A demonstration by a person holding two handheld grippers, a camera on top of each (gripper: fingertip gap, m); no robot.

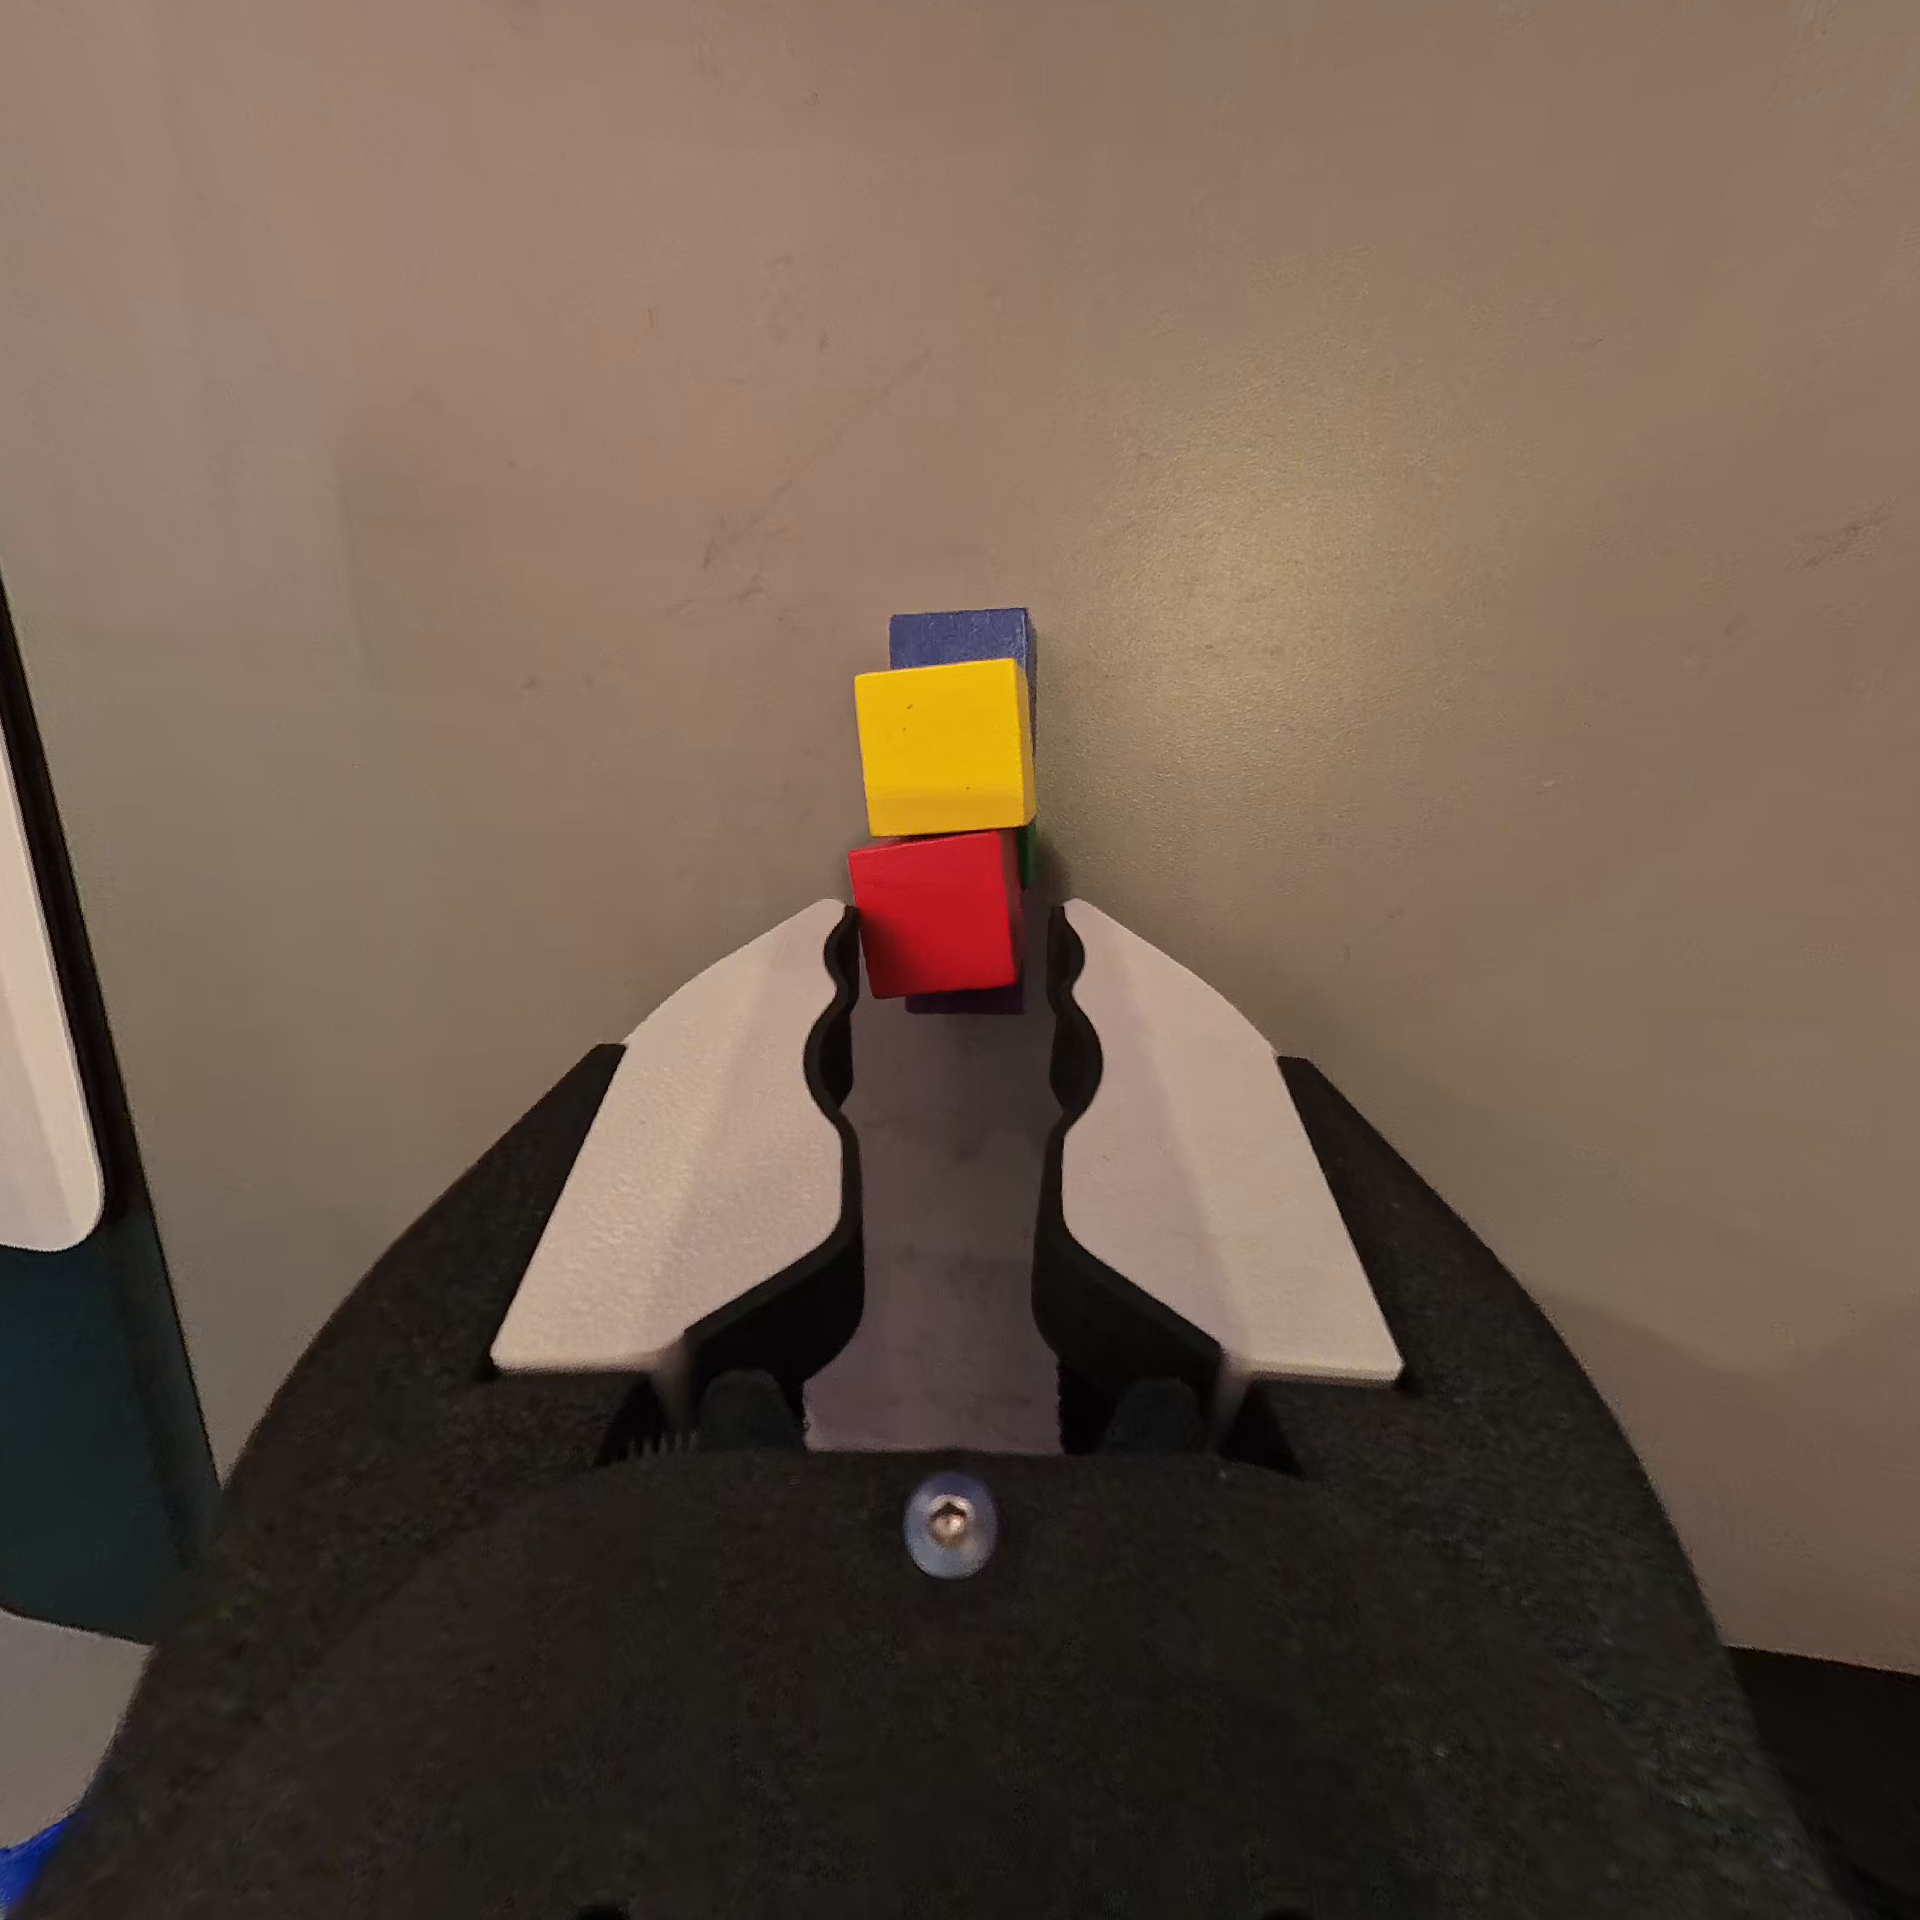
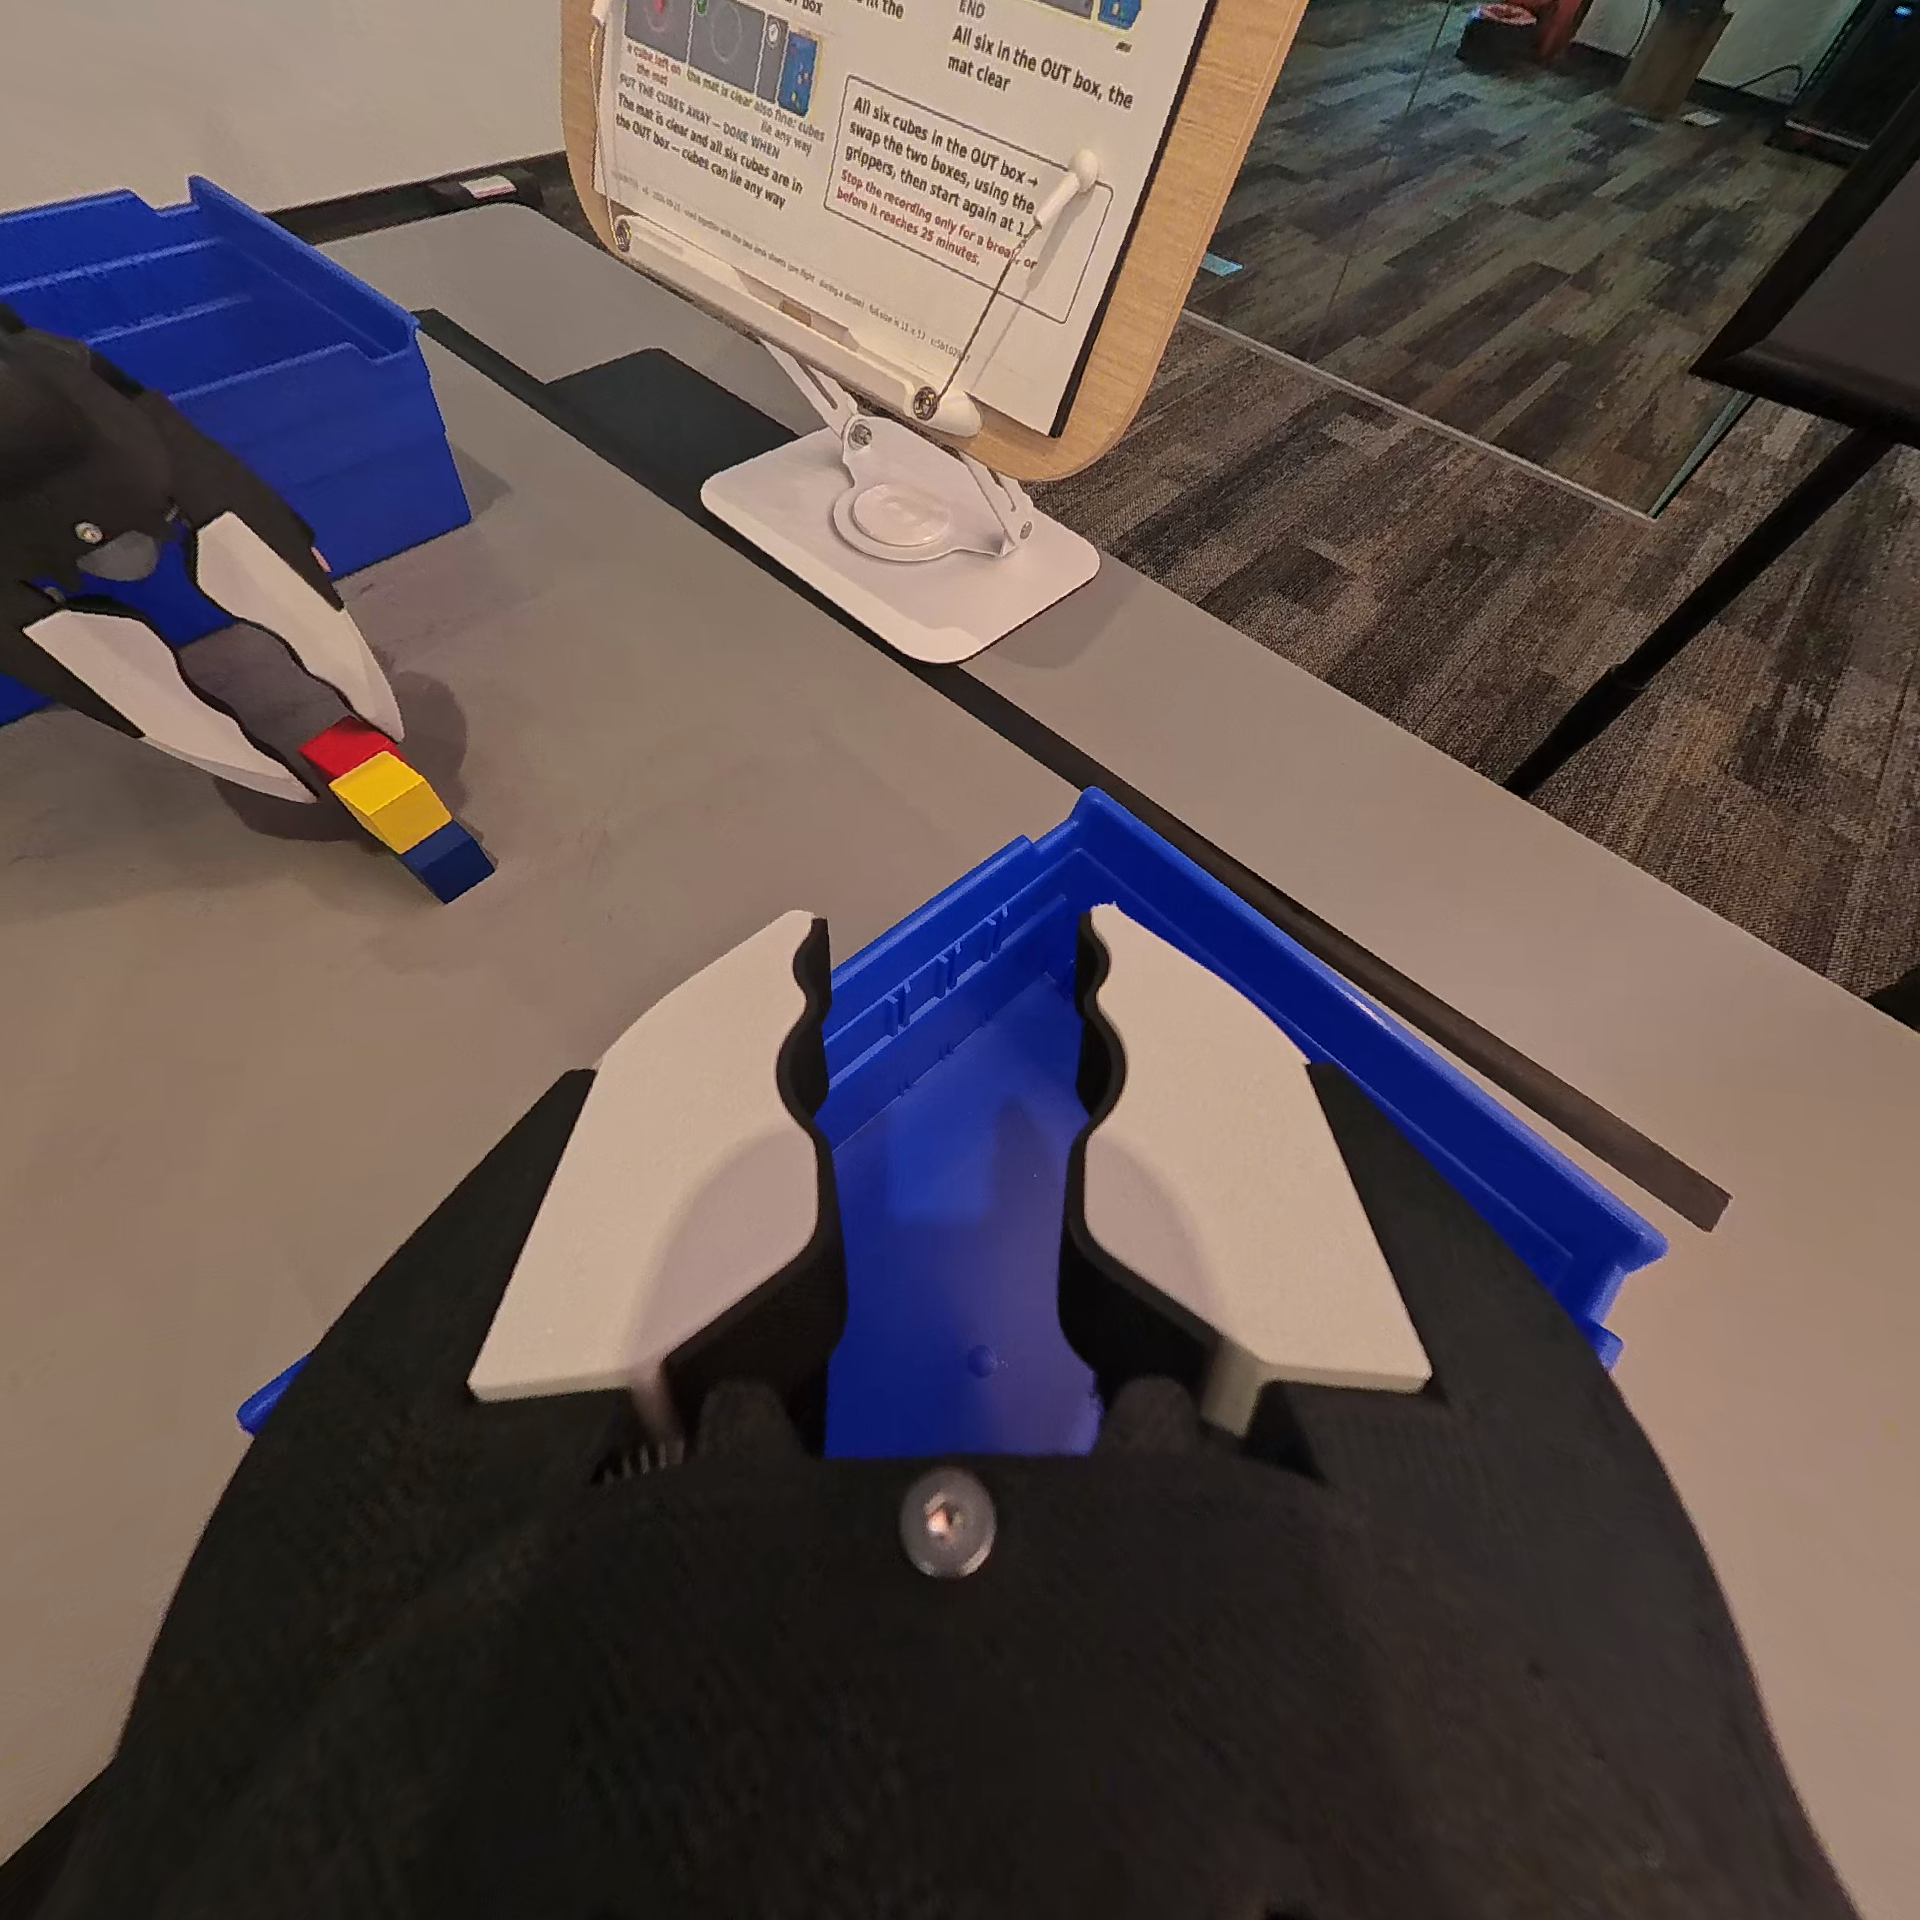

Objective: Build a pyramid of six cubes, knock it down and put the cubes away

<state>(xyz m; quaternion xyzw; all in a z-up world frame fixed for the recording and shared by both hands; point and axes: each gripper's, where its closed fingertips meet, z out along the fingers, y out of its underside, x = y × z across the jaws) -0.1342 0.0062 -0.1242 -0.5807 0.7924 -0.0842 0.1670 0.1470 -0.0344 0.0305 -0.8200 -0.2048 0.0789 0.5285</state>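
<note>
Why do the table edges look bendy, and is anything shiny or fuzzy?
Right wrist view: the wide lens bows the table edges; the left gripper casts a soft shadow. Left wrist view: a pale glare patch right of the yellow cube; the frame's left edge is blurred.

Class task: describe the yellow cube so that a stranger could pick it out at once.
Find the grey table and the small cluster of cubes at the left gripper. The yellow cube sits mid-row, between the red cube and the blue cube.

Printed sheet (image 2: 894, 156) (on stand), text withheld
</note>
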